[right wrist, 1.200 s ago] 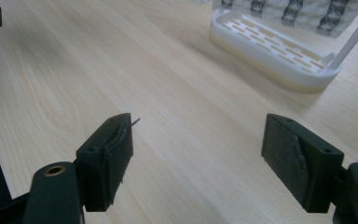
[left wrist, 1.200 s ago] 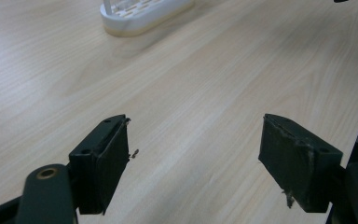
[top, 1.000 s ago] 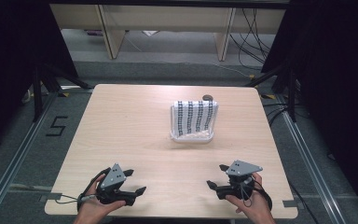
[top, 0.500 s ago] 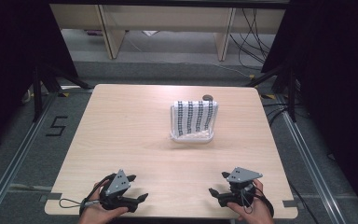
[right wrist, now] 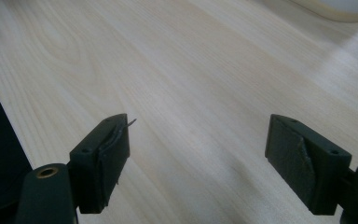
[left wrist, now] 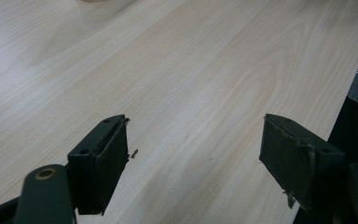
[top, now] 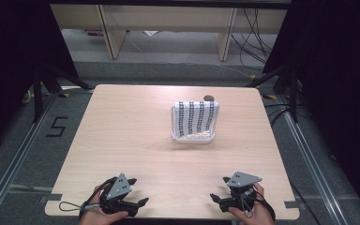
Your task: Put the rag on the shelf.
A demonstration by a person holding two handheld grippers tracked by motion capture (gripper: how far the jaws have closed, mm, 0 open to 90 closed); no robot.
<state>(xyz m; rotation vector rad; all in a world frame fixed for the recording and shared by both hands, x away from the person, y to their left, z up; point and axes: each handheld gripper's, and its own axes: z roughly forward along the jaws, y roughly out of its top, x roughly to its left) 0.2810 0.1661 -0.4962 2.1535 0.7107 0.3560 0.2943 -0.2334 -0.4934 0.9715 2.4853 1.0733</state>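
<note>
At the near edge of the light wooden table, the person's left hand holds the left gripper low over the near left part of the board, its tips turned toward the right. A cable loop trails from it to the left. In the left gripper view its jaws stand wide apart with nothing between them, only bare wood grain.

The right hand holds the right gripper near the near right corner, tips turned left, so the two tools face one another, well apart. In the right gripper view its jaws are likewise spread wide and empty, just above the tabletop.

Farther off, right of the table's middle, stands a white rack-like holder with a black-and-white patterned cloth draped over it, its stripes running near to far. Its long side lies left to right. A small dark round object sits just behind it; what it is cannot be told.
</note>
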